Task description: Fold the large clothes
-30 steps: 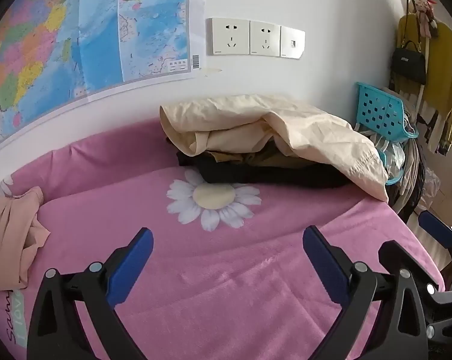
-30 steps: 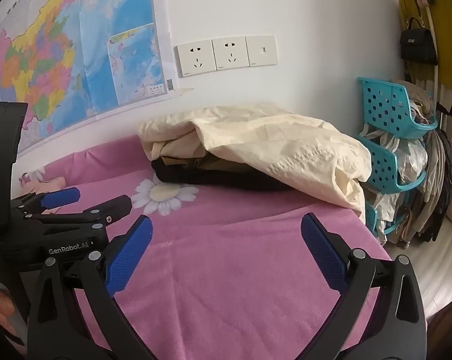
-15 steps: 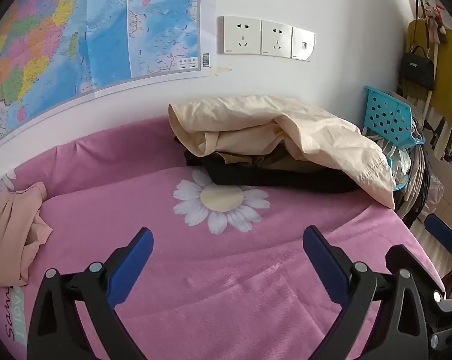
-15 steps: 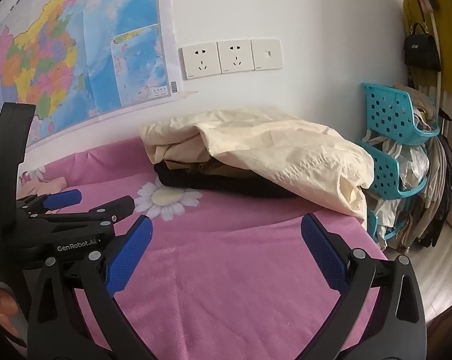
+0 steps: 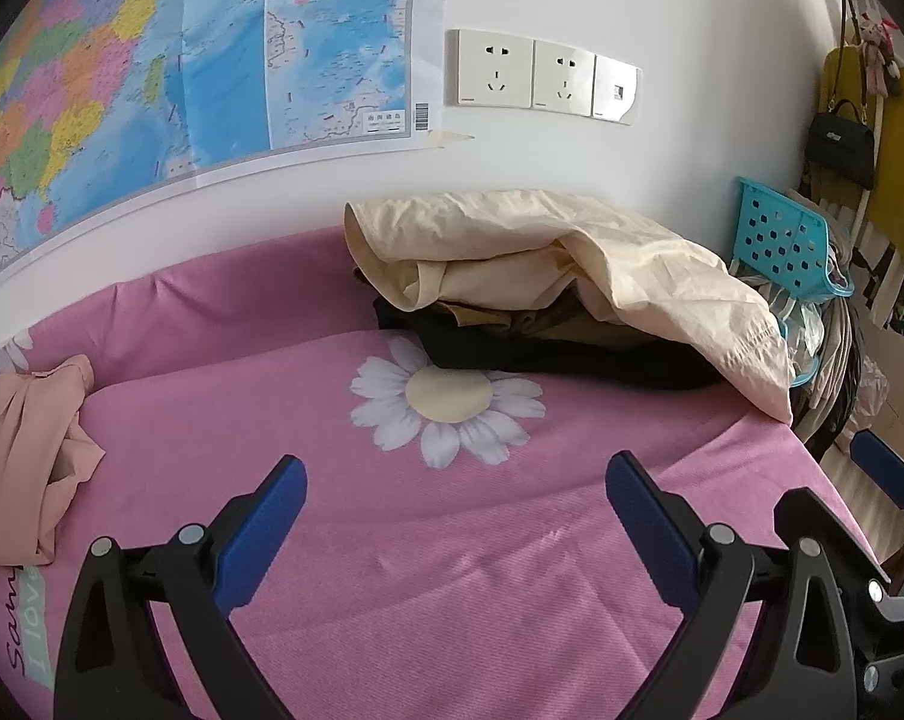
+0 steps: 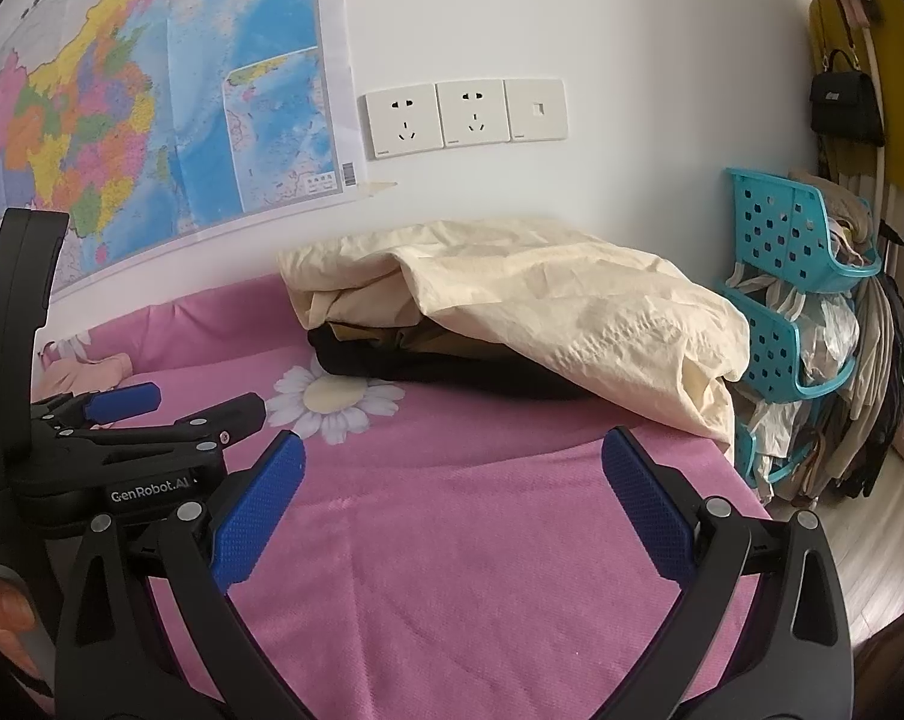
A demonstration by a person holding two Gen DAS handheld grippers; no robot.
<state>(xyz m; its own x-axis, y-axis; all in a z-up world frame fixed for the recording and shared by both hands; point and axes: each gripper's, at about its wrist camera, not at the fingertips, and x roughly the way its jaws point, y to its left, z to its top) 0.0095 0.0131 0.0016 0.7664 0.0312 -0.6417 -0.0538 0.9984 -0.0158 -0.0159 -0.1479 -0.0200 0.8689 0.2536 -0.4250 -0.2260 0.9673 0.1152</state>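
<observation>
Ahead, a crumpled cream cotton garment (image 5: 578, 264) lies draped over a dark pile: one black folded garment (image 5: 566, 354) at the bottom, with what looks like one olive-brown piece (image 5: 548, 318) between, though that layer is mostly hidden. The stack sits at the far side of the pink daisy-print bedspread (image 5: 452, 540), against the white wall, just beyond the one large white daisy (image 5: 446, 399). One peach-coloured bunched garment (image 5: 26, 444) lies well apart at the bed's left edge. Left claw (image 5: 455, 531): blue pads spread wide, holding nothing, above bare bedspread. Right claw (image 6: 452, 504): likewise spread wide and empty. Three white wall plates (image 6: 464, 117), one colourful wall map (image 5: 182, 60), stacked turquoise perforated plastic baskets (image 6: 794, 300) at right. Compared with a second ago, the clothes pile sits lower in both views and the wall sockets show fuller.
</observation>
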